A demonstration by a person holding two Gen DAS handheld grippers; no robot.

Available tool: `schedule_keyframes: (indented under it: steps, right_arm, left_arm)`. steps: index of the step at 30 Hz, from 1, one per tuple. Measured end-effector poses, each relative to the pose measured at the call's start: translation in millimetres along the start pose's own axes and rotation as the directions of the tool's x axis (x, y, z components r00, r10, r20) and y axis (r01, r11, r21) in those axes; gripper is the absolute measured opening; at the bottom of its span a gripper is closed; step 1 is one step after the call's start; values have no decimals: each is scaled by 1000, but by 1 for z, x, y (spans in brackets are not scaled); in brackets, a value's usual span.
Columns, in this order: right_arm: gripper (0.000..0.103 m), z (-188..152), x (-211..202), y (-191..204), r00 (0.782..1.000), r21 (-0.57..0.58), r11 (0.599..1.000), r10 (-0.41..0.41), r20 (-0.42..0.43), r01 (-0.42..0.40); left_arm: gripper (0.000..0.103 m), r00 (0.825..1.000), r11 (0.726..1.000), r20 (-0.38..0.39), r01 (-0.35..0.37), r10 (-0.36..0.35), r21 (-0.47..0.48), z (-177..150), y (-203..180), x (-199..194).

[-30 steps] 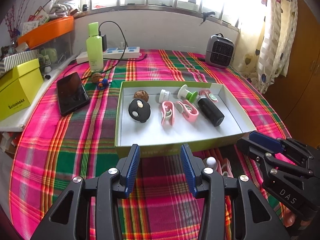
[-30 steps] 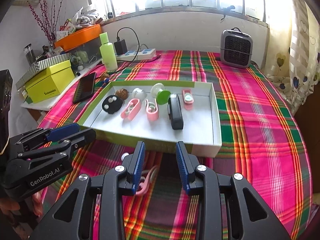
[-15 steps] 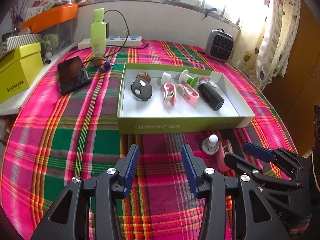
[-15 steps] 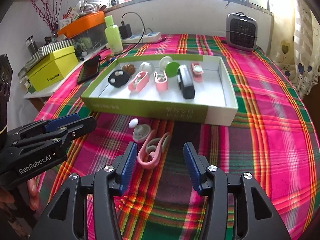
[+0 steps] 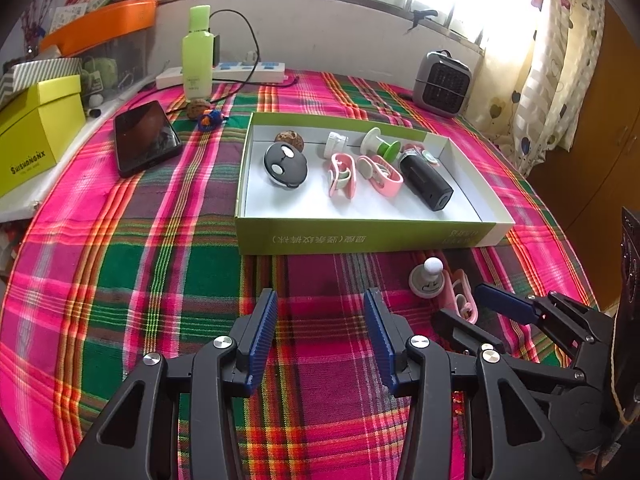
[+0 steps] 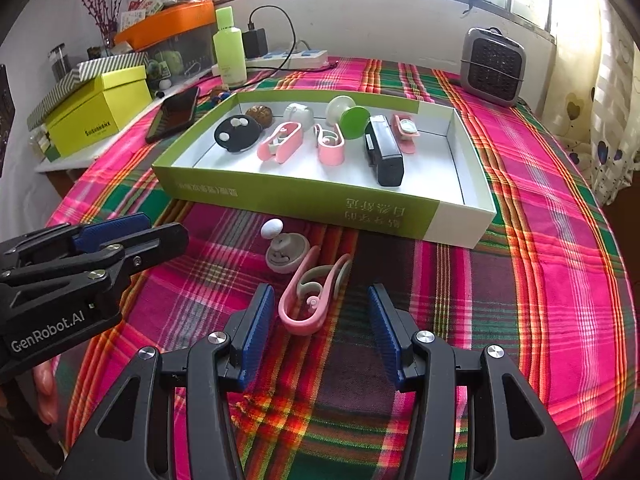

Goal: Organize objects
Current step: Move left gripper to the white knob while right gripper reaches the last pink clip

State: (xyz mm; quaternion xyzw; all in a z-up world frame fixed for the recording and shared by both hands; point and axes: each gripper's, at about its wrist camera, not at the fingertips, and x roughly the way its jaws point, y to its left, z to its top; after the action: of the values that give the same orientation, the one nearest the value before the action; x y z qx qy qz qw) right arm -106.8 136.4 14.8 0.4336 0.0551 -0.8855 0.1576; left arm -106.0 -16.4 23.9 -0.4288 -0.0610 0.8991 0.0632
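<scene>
Right gripper (image 6: 322, 328): yours, tilted down, jaws just widened, apart around pink clip (image 6: 312, 292), not pressing.
Left gripper (image 5: 320, 338): yours, parted, nothing between.
Clip: on tablecloth (image 6: 520, 280), near side of green tray (image 6: 304, 200).
Neighbour: grey knob (image 6: 286, 254) touching clip's far-left.

From the left wrist view, the right gripper (image 5: 480, 308) covered the near end of the pink clip (image 5: 460, 296). The print on the green box (image 6: 304, 196) was upside down and too blurred to read. The yellow box (image 5: 36, 136) was cut by the left edge.
</scene>
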Motion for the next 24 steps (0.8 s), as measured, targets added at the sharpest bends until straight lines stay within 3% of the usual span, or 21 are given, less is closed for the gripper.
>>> schedule_keyframes:
  steps: [10, 24]
  right_arm:
    - [49, 0, 0, -8, 999, 21, 999, -35, 8, 35]
    - [25, -1, -3, -18, 999, 17, 999, -30, 13, 30]
  left_arm:
    - [43, 999, 1000, -22, 25, -25, 10, 0, -6, 8]
    - [43, 998, 999, -43, 40, -39, 32, 0, -15, 14]
